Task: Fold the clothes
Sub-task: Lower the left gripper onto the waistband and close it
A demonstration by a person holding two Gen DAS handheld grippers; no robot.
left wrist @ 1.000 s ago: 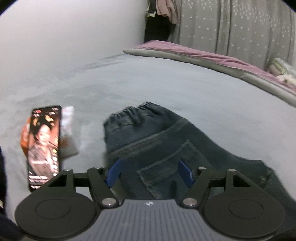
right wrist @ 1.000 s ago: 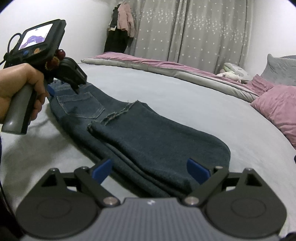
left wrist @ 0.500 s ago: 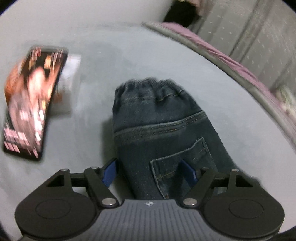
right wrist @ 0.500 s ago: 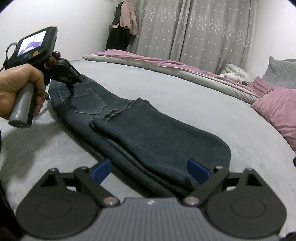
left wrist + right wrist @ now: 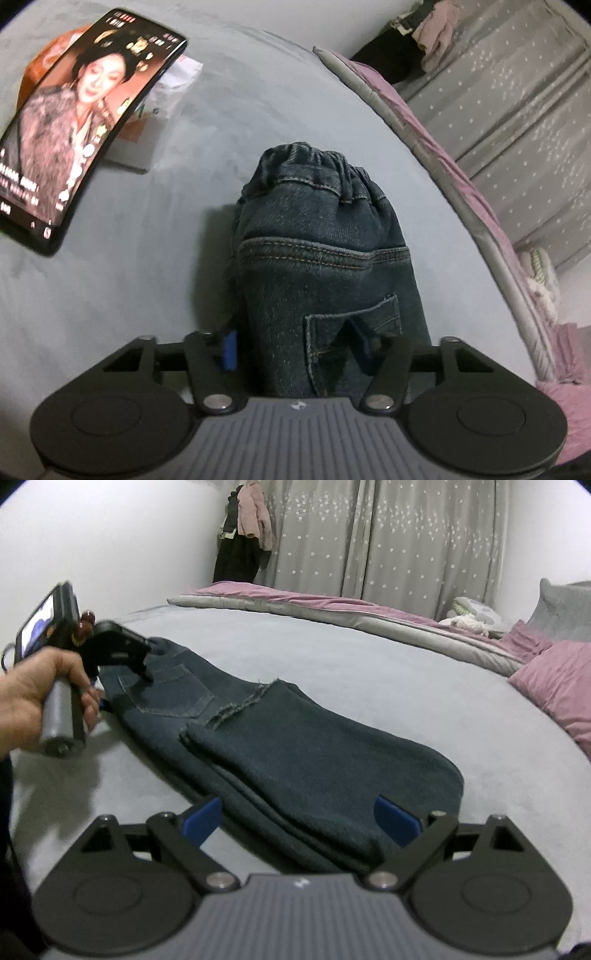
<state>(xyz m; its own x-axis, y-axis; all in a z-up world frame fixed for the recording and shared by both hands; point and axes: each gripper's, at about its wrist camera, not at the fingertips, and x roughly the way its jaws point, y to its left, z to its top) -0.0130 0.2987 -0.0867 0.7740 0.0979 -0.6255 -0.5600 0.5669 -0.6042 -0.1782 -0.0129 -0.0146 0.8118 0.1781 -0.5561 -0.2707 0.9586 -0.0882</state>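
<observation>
Jeans (image 5: 288, 746) lie folded lengthwise on the grey bed (image 5: 369, 657), hems doubled back. The left gripper (image 5: 295, 350) has just been closing its jaws on the seat by the back pocket; take every layer. The right gripper (image 5: 301, 818), jaws wide, straddles the folded end untouched.

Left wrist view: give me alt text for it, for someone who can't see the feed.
The left gripper has just been closing on the waist end of the dark blue denim jeans lying on the grey bedspread, a raised fold of denim between its blue pads. A lit smartphone lies upper left, over an orange and white packet.
</observation>
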